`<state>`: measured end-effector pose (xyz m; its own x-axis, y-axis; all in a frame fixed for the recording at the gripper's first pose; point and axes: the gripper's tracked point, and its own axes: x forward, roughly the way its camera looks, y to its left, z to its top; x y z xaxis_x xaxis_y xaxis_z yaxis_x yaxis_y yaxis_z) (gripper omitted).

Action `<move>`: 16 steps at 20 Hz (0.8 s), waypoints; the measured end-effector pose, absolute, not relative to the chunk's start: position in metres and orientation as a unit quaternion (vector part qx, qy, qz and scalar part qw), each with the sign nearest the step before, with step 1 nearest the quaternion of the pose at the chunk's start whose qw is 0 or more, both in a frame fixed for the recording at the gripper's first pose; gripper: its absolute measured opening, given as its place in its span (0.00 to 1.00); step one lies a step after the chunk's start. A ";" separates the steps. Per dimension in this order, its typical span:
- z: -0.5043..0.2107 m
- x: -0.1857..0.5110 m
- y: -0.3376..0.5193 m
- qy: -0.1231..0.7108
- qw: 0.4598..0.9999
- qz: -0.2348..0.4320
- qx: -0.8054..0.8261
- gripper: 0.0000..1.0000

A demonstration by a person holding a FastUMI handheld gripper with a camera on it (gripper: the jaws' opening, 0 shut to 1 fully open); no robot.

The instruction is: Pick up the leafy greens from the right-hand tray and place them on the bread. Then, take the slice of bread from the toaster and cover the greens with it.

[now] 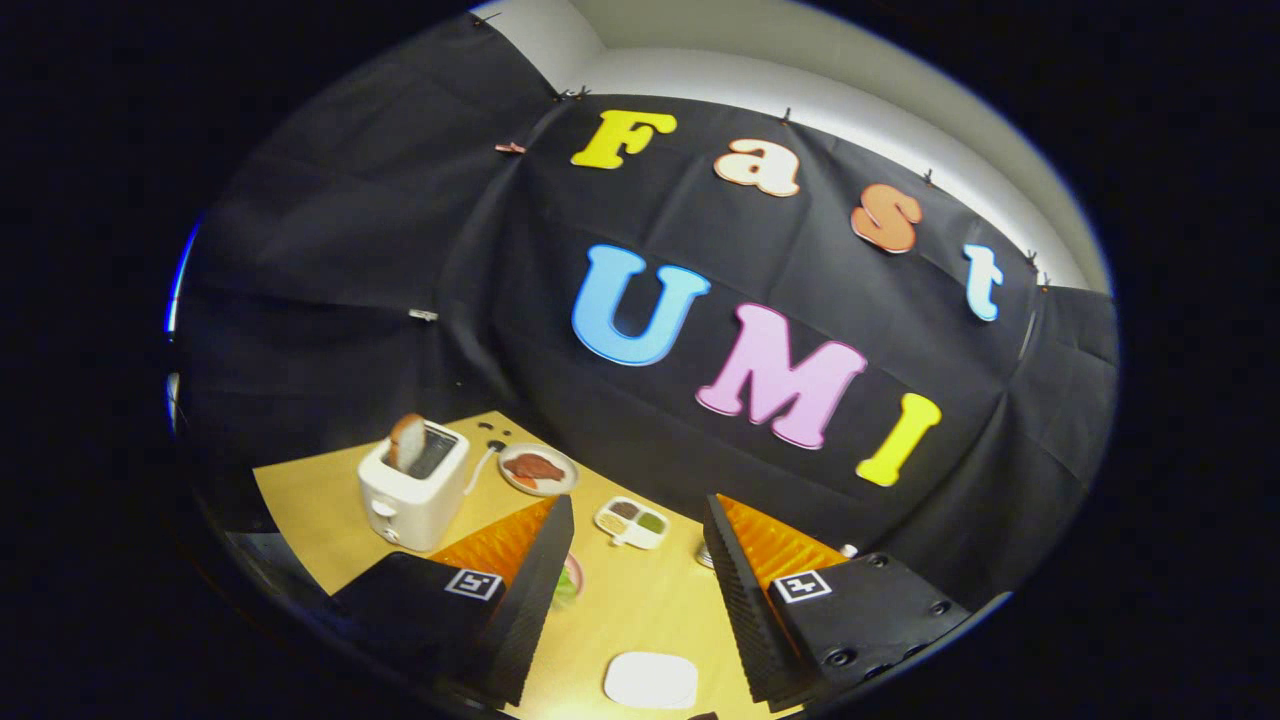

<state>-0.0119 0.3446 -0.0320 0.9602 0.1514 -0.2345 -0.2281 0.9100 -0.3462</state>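
Black cloth backs the wooden surface (pixel 640 600) before us. Our tool (pixel 635 530) hangs wide open, holding nothing. Beside the toaster (pixel 412 492), whose slot holds a bread slice (pixel 406 442), we see a meat plate (pixel 538 469); greens (pixel 566 585) peek past one finger.

Smooth pale wood-look tabletop (pixel 640 600), light glaring softly off it. The toaster (pixel 413 495) is glossy white plastic with a sheen on its rounded corner, and the bread slice (pixel 406 441) standing in its slot shows a matt, browned crust. Booth wall (pixel 350 300): matt black cloth, creased and wrinkled. The gripper (pixel 640 575) fingers, held apart over the table with nothing between them, carry ribbed, sawtooth-textured pads (pixel 535 590). The white tray (pixel 651 681) near them looks smooth and faintly shiny.
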 end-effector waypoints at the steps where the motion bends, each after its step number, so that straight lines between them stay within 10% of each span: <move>1: -0.033 -0.002 0.369 0.101 0.971 0.122 -0.179 0.83; 16: -0.174 0.102 0.615 0.220 0.914 0.305 -0.148 0.83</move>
